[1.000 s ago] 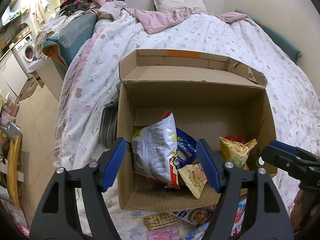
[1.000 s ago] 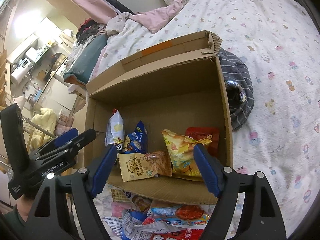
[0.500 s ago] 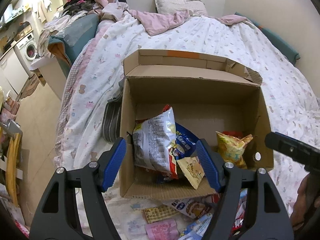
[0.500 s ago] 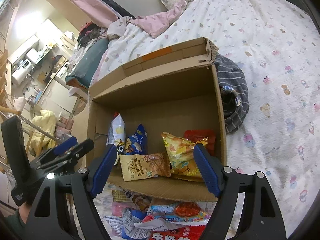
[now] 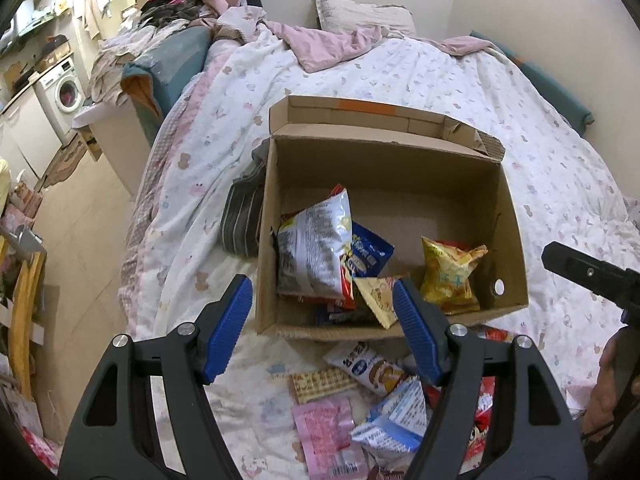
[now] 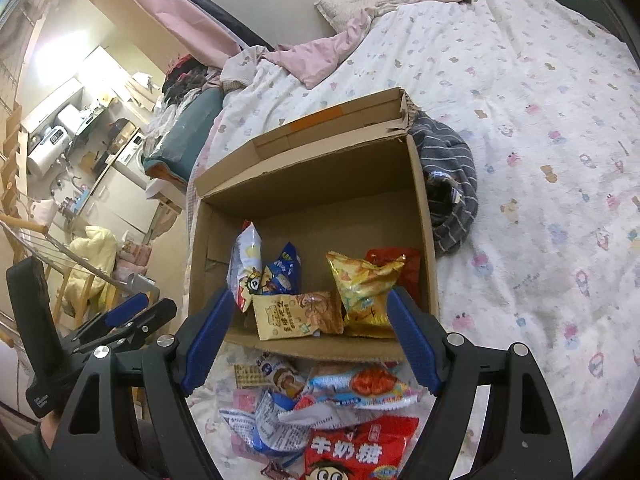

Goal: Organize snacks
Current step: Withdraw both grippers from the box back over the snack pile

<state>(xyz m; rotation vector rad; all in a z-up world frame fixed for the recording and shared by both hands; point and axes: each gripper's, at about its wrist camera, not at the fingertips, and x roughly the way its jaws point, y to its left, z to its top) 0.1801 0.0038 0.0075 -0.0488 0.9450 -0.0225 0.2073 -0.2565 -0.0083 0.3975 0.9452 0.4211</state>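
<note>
An open cardboard box (image 5: 512, 216) (image 6: 424, 216) stands on the bed and holds several snack bags: a tall silver bag (image 5: 312, 248), a blue bag (image 5: 370, 252), a yellow bag (image 5: 452, 276) (image 6: 364, 288) and a tan packet (image 6: 296, 316). More snacks lie loose on the bedsheet in front of the box, among them a pink packet (image 5: 328, 428) and a red bag (image 6: 360, 452). My left gripper (image 5: 324, 328) is open and empty, above the box's near edge. My right gripper (image 6: 308, 336) is open and empty, above the loose pile.
A striped dark garment (image 6: 452, 184) lies against the box's side. The bed's left edge (image 5: 140, 216) drops to the floor. A washing machine (image 5: 64, 88) and piled clothes are at the far left. Pillows (image 5: 360, 16) lie at the bed's head.
Both grippers have pulled back and risen away from the box, so more of the loose snack pile shows below. Both stay open and empty.
</note>
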